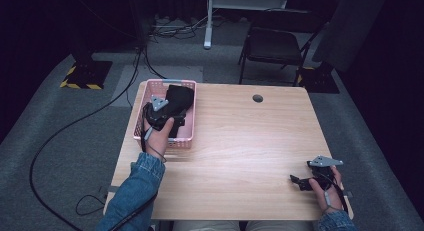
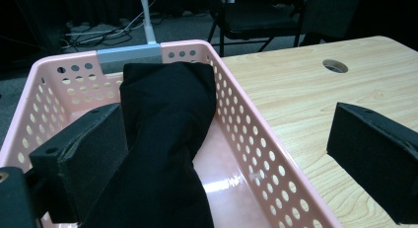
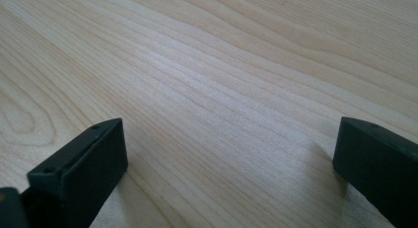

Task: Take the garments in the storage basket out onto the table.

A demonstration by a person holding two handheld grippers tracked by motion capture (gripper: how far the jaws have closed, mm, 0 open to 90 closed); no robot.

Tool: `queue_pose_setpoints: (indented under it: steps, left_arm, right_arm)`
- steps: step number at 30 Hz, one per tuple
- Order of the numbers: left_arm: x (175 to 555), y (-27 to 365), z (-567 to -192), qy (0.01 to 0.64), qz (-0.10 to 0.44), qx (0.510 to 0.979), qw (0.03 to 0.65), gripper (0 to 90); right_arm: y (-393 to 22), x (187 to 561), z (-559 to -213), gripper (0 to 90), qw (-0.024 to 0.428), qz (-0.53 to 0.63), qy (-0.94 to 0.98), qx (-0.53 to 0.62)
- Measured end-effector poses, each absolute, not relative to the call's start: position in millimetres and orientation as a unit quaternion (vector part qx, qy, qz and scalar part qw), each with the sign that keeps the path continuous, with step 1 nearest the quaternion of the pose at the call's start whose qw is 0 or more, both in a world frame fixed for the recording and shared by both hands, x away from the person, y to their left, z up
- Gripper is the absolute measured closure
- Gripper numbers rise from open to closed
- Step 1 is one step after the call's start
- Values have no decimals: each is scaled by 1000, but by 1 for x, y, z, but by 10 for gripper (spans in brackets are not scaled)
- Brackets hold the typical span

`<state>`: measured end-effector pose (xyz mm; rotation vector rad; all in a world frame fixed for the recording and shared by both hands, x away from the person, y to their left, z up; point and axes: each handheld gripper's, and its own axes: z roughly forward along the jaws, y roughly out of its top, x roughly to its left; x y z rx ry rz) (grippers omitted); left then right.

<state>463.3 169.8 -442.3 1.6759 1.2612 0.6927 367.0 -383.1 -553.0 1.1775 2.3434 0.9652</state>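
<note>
**A:** Left gripper (image 2: 222, 154) state?

**B:** Jaws wide apart, clamped on nothing. In the left gripper view one jaw sits inside the pink basket (image 2: 256, 144), right against the black cloth bundle (image 2: 167, 139). The other jaw is outside the basket wall, over the table (image 2: 305, 90).

**A:** So it straddles the basket's side wall?

**B:** Yes, the perforated wall runs up between the two jaws. Whether the inner jaw touches the cloth or is just beside it, can't tell.

**A:** Where's the cloth?

**B:** In the basket, lying lengthwise. Far end leans against the end wall by a grey label strip (image 2: 129, 55). Near end runs under the gripper, out of frame. High view confirms: the left gripper (image 1: 167, 111) is above the near half of the pink basket (image 1: 189, 86), the black cloth bundle (image 1: 180, 96) just ahead of it.

**A:** Basket position?

**B:** Far-left corner of the table (image 1: 240, 141), long side along the left edge.

**A:** Right gripper (image 3: 229, 159)?

**B:** Also open, jaws well apart, nothing between them but bare wood. High view has the right gripper (image 1: 299, 181) low at the near-right edge, held in the right hand (image 1: 325, 188), well apart from the basket.

**A:** Anything else on the table?

**B:** A cable hole (image 1: 258, 98) near the far edge. A black chair (image 1: 272, 46) stands behind the table.
</note>
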Motion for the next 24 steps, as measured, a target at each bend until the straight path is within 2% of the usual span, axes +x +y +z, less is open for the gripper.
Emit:
queue_pose_setpoints:
  steps: [24]
  left_arm:
    - [493,177,-453,531,279,673,432,13]
  right_arm:
    - [-383,367,-553,1,173,340,826,415]
